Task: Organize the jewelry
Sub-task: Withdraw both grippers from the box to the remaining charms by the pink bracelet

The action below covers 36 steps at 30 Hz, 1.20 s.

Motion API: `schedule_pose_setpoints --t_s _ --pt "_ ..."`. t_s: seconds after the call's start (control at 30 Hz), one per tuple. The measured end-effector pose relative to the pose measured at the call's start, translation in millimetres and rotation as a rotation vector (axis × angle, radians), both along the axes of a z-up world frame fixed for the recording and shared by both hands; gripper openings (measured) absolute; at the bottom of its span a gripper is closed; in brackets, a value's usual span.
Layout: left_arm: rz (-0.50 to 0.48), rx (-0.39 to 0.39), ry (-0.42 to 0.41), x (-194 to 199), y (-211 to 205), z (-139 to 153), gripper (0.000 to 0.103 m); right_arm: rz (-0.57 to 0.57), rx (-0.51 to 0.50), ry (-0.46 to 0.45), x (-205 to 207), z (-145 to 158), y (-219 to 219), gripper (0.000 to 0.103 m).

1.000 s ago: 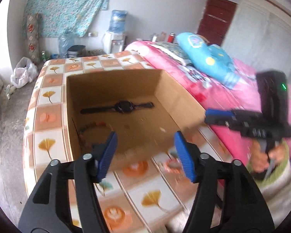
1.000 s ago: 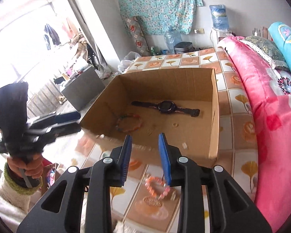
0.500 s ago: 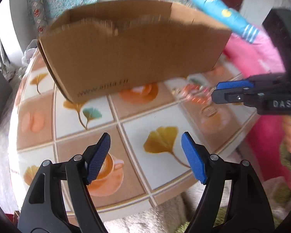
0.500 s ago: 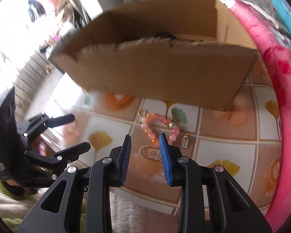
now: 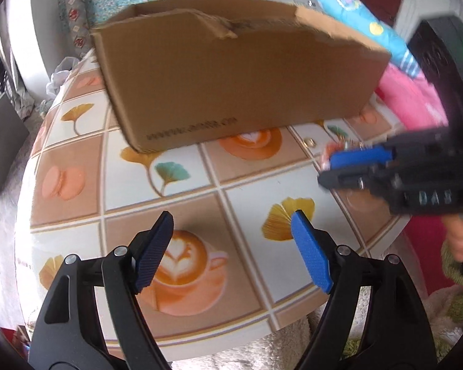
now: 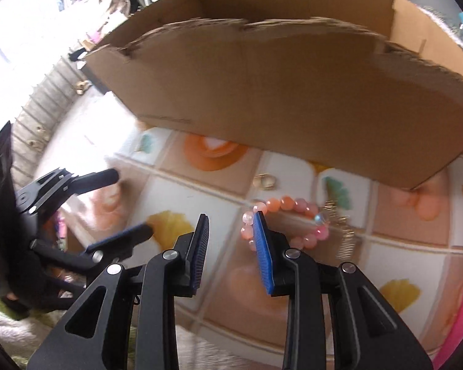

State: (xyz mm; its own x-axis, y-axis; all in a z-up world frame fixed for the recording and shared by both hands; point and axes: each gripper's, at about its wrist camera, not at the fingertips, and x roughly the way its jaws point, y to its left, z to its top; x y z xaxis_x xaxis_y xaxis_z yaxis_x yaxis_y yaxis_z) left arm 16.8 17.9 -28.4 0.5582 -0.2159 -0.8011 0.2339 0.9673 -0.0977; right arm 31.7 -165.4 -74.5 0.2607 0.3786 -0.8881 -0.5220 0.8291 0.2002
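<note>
Pink and orange bead bracelet (image 6: 282, 223) on the flowery tiled table (image 6: 401, 262), just in front of the brown cardboard box (image 6: 293, 92). Right gripper (image 6: 231, 252) open a little, holding nothing, one blue finger (image 6: 262, 256) over the beads. Left gripper (image 5: 231, 246) open wide, empty. Could pinch only one bead and slip. Could knock the small ring (image 6: 267, 182) away.

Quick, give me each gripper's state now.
Left gripper: open, holding nothing.
Right gripper: open, holding nothing, at the pink bead bracelet.
</note>
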Motion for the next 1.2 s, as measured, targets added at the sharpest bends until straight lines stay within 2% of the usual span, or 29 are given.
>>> schedule_pose_setpoints --t_s 0.13,0.23,0.43,0.63,0.87,0.97,1.2 --pt "0.014 -0.030 -0.032 -1 13 7 0.075 0.045 0.041 0.022 -10 1 7 0.030" --pt "0.004 -0.047 -0.049 1 11 10 0.075 0.046 0.045 0.004 -17 7 -3 0.030" --pt "-0.043 -0.084 -0.069 13 -20 10 0.073 -0.106 0.119 -0.058 -18 27 -60 0.030" --pt "-0.115 -0.118 -0.103 26 -52 13 0.051 -0.268 0.152 -0.072 -11 25 -108 0.030" --pt "-0.169 -0.063 -0.084 48 -82 3 0.025 -0.310 0.181 -0.048 1 7 -122 0.030" --pt "-0.180 -0.024 -0.073 54 -89 -2 0.018 -0.309 0.189 -0.042 6 3 -130 0.030" --pt "-0.216 0.049 -0.057 58 -100 -8 0.018 -0.311 0.214 -0.035 17 -3 -132 0.030"
